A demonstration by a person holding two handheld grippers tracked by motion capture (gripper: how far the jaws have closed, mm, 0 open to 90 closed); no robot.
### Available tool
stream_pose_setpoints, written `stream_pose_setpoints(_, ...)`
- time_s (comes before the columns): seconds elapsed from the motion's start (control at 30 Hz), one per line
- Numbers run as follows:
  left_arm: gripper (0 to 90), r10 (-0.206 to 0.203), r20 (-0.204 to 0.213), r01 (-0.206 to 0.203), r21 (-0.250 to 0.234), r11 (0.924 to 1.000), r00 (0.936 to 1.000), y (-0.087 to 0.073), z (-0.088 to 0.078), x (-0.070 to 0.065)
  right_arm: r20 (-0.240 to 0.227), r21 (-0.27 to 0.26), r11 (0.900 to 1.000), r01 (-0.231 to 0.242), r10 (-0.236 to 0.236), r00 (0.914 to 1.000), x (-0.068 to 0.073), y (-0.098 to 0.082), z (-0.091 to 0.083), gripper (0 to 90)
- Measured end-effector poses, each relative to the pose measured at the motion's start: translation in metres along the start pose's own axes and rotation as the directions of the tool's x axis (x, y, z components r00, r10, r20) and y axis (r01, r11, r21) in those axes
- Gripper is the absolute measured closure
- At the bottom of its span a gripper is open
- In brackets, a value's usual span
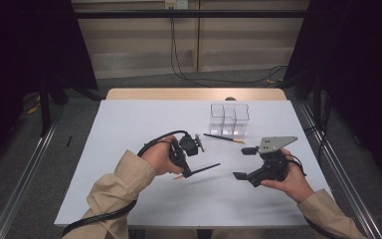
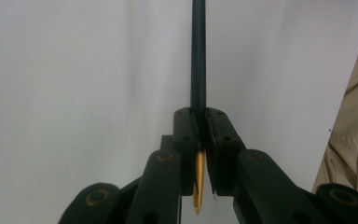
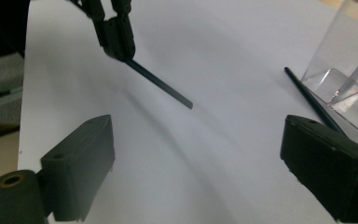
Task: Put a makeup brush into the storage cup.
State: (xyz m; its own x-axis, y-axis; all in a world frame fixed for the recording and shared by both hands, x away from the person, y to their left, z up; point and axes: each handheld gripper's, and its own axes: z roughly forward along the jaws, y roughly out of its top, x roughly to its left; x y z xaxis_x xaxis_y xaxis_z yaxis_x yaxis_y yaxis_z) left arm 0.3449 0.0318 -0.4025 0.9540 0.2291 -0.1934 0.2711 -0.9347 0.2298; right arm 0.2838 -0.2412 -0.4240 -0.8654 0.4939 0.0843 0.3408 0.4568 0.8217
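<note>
My left gripper (image 1: 185, 173) is shut on a dark pencil (image 1: 204, 168) that juts out to the right, just above the white table. In the left gripper view the jaws (image 2: 201, 116) clamp the pencil (image 2: 198, 56) near its sharpened end, whose wood tip points back toward the camera. My right gripper (image 1: 243, 163) hovers open to the right of the pencil's blunt end, with nothing between its fingers. The right gripper view has its open jaws (image 3: 196, 130) facing the held pencil (image 3: 161, 84) and the left gripper (image 3: 116, 32).
A second dark pencil (image 1: 224, 138) lies on the table in front of a clear plastic organizer (image 1: 230, 119) with several compartments. Both appear in the right gripper view, the pencil (image 3: 307, 98) beside the organizer (image 3: 349, 70). The white table (image 1: 129, 124) ends at a wooden strip at the back.
</note>
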Motion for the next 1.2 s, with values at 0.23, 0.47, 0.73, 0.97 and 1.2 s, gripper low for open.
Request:
stream_pose_setpoints(0.23,83.5,0.013,0.001,-0.013,-0.001,0.9999,0.9999,0.002,0.001,-0.002,-0.04,0.068,0.997,0.048,-0.045,0.9982,-0.001,0.015,0.009,17.3)
stream_pose_setpoints(0.47,83.5,0.029,0.003,-0.029,0.0,0.9996,0.9996,0.005,-0.001,-0.005,-0.102,0.137,0.985,0.102,-0.088,0.9909,-0.002,0.029,0.021,29.5)
stream_pose_setpoints(0.73,83.5,0.045,0.004,-0.045,0.004,0.999,0.999,0.007,-0.001,-0.007,-0.152,0.187,0.968,0.165,-0.138,0.9788,0.001,0.039,0.033,42.8)
stream_pose_setpoints(0.97,83.5,0.044,0.014,-0.044,-0.005,0.999,0.9989,0.008,-0.002,-0.008,-0.192,0.233,0.947,0.221,-0.177,0.9651,0.005,0.045,0.042,47.2)
stream_pose_setpoints(1.2,83.5,0.058,0.018,-0.057,-0.006,0.9983,0.9982,0.012,0.0,-0.009,-0.215,0.247,0.936,0.249,-0.198,0.9564,0.008,0.048,0.05,52.7)
